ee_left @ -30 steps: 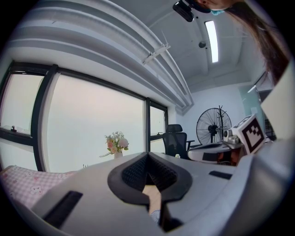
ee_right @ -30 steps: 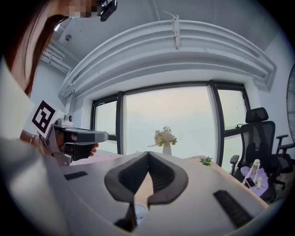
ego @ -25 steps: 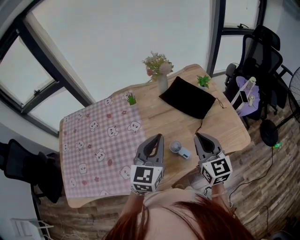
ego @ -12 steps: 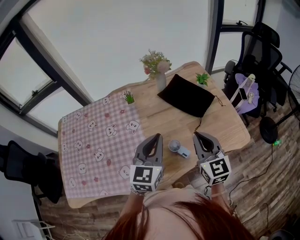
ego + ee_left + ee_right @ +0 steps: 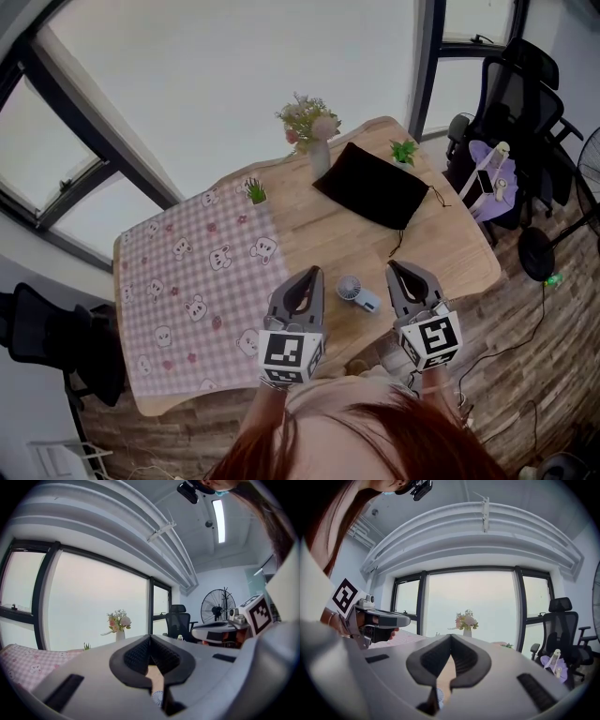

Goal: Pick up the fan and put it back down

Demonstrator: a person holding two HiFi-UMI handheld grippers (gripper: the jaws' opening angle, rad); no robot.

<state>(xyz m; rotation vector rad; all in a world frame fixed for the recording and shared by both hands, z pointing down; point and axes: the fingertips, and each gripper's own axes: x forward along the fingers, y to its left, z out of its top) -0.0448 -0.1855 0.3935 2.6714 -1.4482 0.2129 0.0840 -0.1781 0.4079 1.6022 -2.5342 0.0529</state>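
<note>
A small pale blue hand fan (image 5: 357, 293) lies flat on the wooden table (image 5: 441, 253) near its front edge, round head to the left, handle to the right. My left gripper (image 5: 313, 273) hovers just left of it and my right gripper (image 5: 395, 269) just right of it; neither touches it. Both point away from me, roughly level. In the left gripper view the jaws meet at the tips (image 5: 150, 637), shut on nothing, and a sliver of the fan (image 5: 157, 698) shows below them. The right gripper (image 5: 450, 637) is likewise shut and empty.
A pink checked cloth with bear prints (image 5: 192, 281) covers the table's left half. At the back stand a vase of flowers (image 5: 317, 141), two small green plants (image 5: 255, 192) (image 5: 403, 151) and a black pouch (image 5: 371, 190). Office chairs (image 5: 511, 112) and a standing fan (image 5: 583, 169) crowd the right.
Both grippers and the fan stay put. Only the head view has shifted slightly, so the table sits a little higher in the picture.
</note>
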